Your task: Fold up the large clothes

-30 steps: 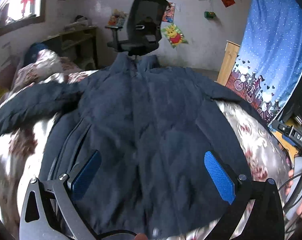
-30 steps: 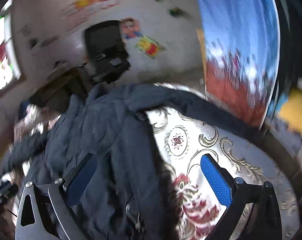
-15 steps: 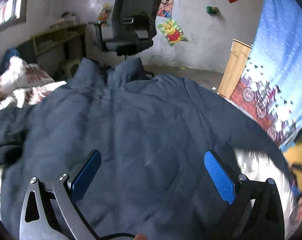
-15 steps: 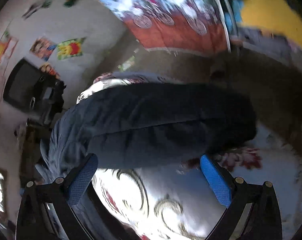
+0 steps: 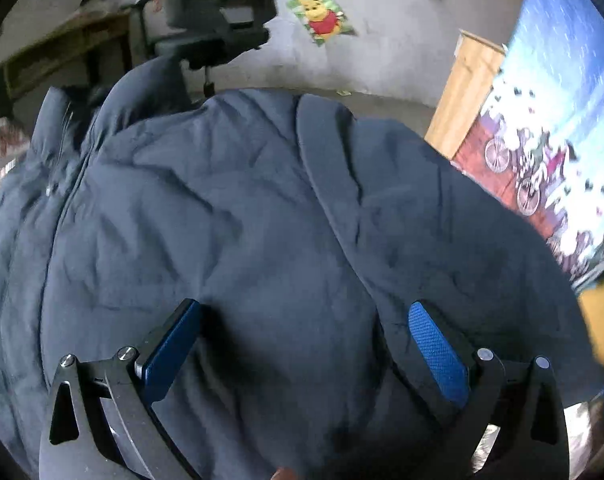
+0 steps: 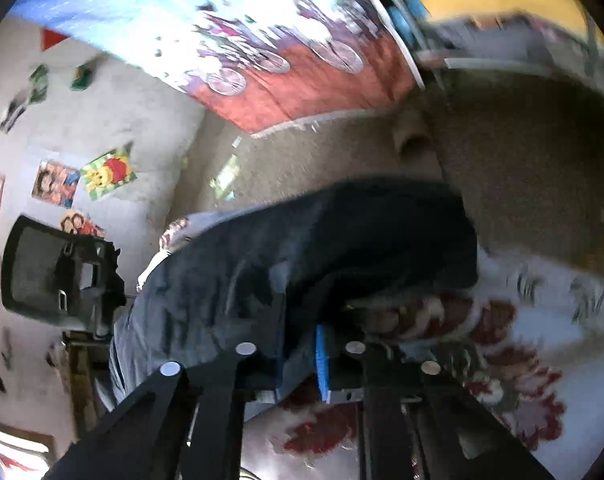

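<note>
Right wrist: right tool [image 6: 302, 344] pinches the jacket sleeve [image 6: 342, 240]; left tool [image 5: 302, 344] wide; office chair [image 5: 222, 8] behind.

- My right gripper [image 6: 302, 344] sits at the six o'clock edge of the view, its jaws drawn tight together on a fold of the dark blue jacket [image 6: 302, 248]; a sliver of blue pad [image 6: 322, 360] shows beside the pinched cloth.
- The jacket's sleeve runs from the grip toward three o'clock and ends over the floral bedspread [image 6: 522, 340].
- A black office chair [image 6: 58, 276] stands at nine o'clock, against the wall.
- Posters, one a yellow bear [image 6: 108, 174], hang on the wall towards ten o'clock.
- A blue and red curtain with bicycles [image 6: 262, 40] fills twelve o'clock.
- The picture is tilted and blurred.
</note>
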`<act>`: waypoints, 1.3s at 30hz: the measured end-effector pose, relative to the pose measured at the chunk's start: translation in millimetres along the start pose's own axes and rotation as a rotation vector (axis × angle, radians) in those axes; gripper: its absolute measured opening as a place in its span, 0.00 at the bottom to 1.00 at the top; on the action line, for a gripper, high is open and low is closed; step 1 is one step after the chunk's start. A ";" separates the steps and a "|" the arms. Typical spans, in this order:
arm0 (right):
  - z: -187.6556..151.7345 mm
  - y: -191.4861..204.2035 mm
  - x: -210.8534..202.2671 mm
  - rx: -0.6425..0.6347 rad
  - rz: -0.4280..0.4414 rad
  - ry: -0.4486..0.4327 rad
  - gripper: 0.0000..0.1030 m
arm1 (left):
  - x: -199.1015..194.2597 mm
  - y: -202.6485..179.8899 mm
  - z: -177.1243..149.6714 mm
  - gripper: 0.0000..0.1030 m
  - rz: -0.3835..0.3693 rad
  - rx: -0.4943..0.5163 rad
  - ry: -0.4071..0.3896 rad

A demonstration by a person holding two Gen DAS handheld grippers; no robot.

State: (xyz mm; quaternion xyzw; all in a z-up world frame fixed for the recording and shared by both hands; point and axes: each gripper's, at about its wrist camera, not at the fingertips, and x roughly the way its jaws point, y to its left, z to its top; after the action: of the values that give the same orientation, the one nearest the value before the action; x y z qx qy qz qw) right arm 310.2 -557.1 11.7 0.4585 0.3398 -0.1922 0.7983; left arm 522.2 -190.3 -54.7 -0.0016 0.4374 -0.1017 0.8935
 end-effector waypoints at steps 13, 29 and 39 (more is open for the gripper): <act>-119.6 248.0 -116.2 -1.018 0.279 -0.467 0.07 | -152.5 151.7 10.6 0.98 -0.004 -0.207 -0.169; -405.6 282.2 11.1 -1.735 0.367 0.135 0.19 | -234.7 346.8 -90.4 0.98 -0.196 -0.552 -0.101; -391.9 248.7 -11.5 -1.668 0.465 0.204 0.63 | -156.6 310.3 -82.2 0.96 -0.318 -0.511 0.083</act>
State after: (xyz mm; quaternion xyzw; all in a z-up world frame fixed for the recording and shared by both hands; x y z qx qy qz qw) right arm 312.5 -93.3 33.0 -0.2028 0.3372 0.3290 0.8584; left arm 420.5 149.3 -11.5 -0.2904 0.4794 -0.1270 0.8184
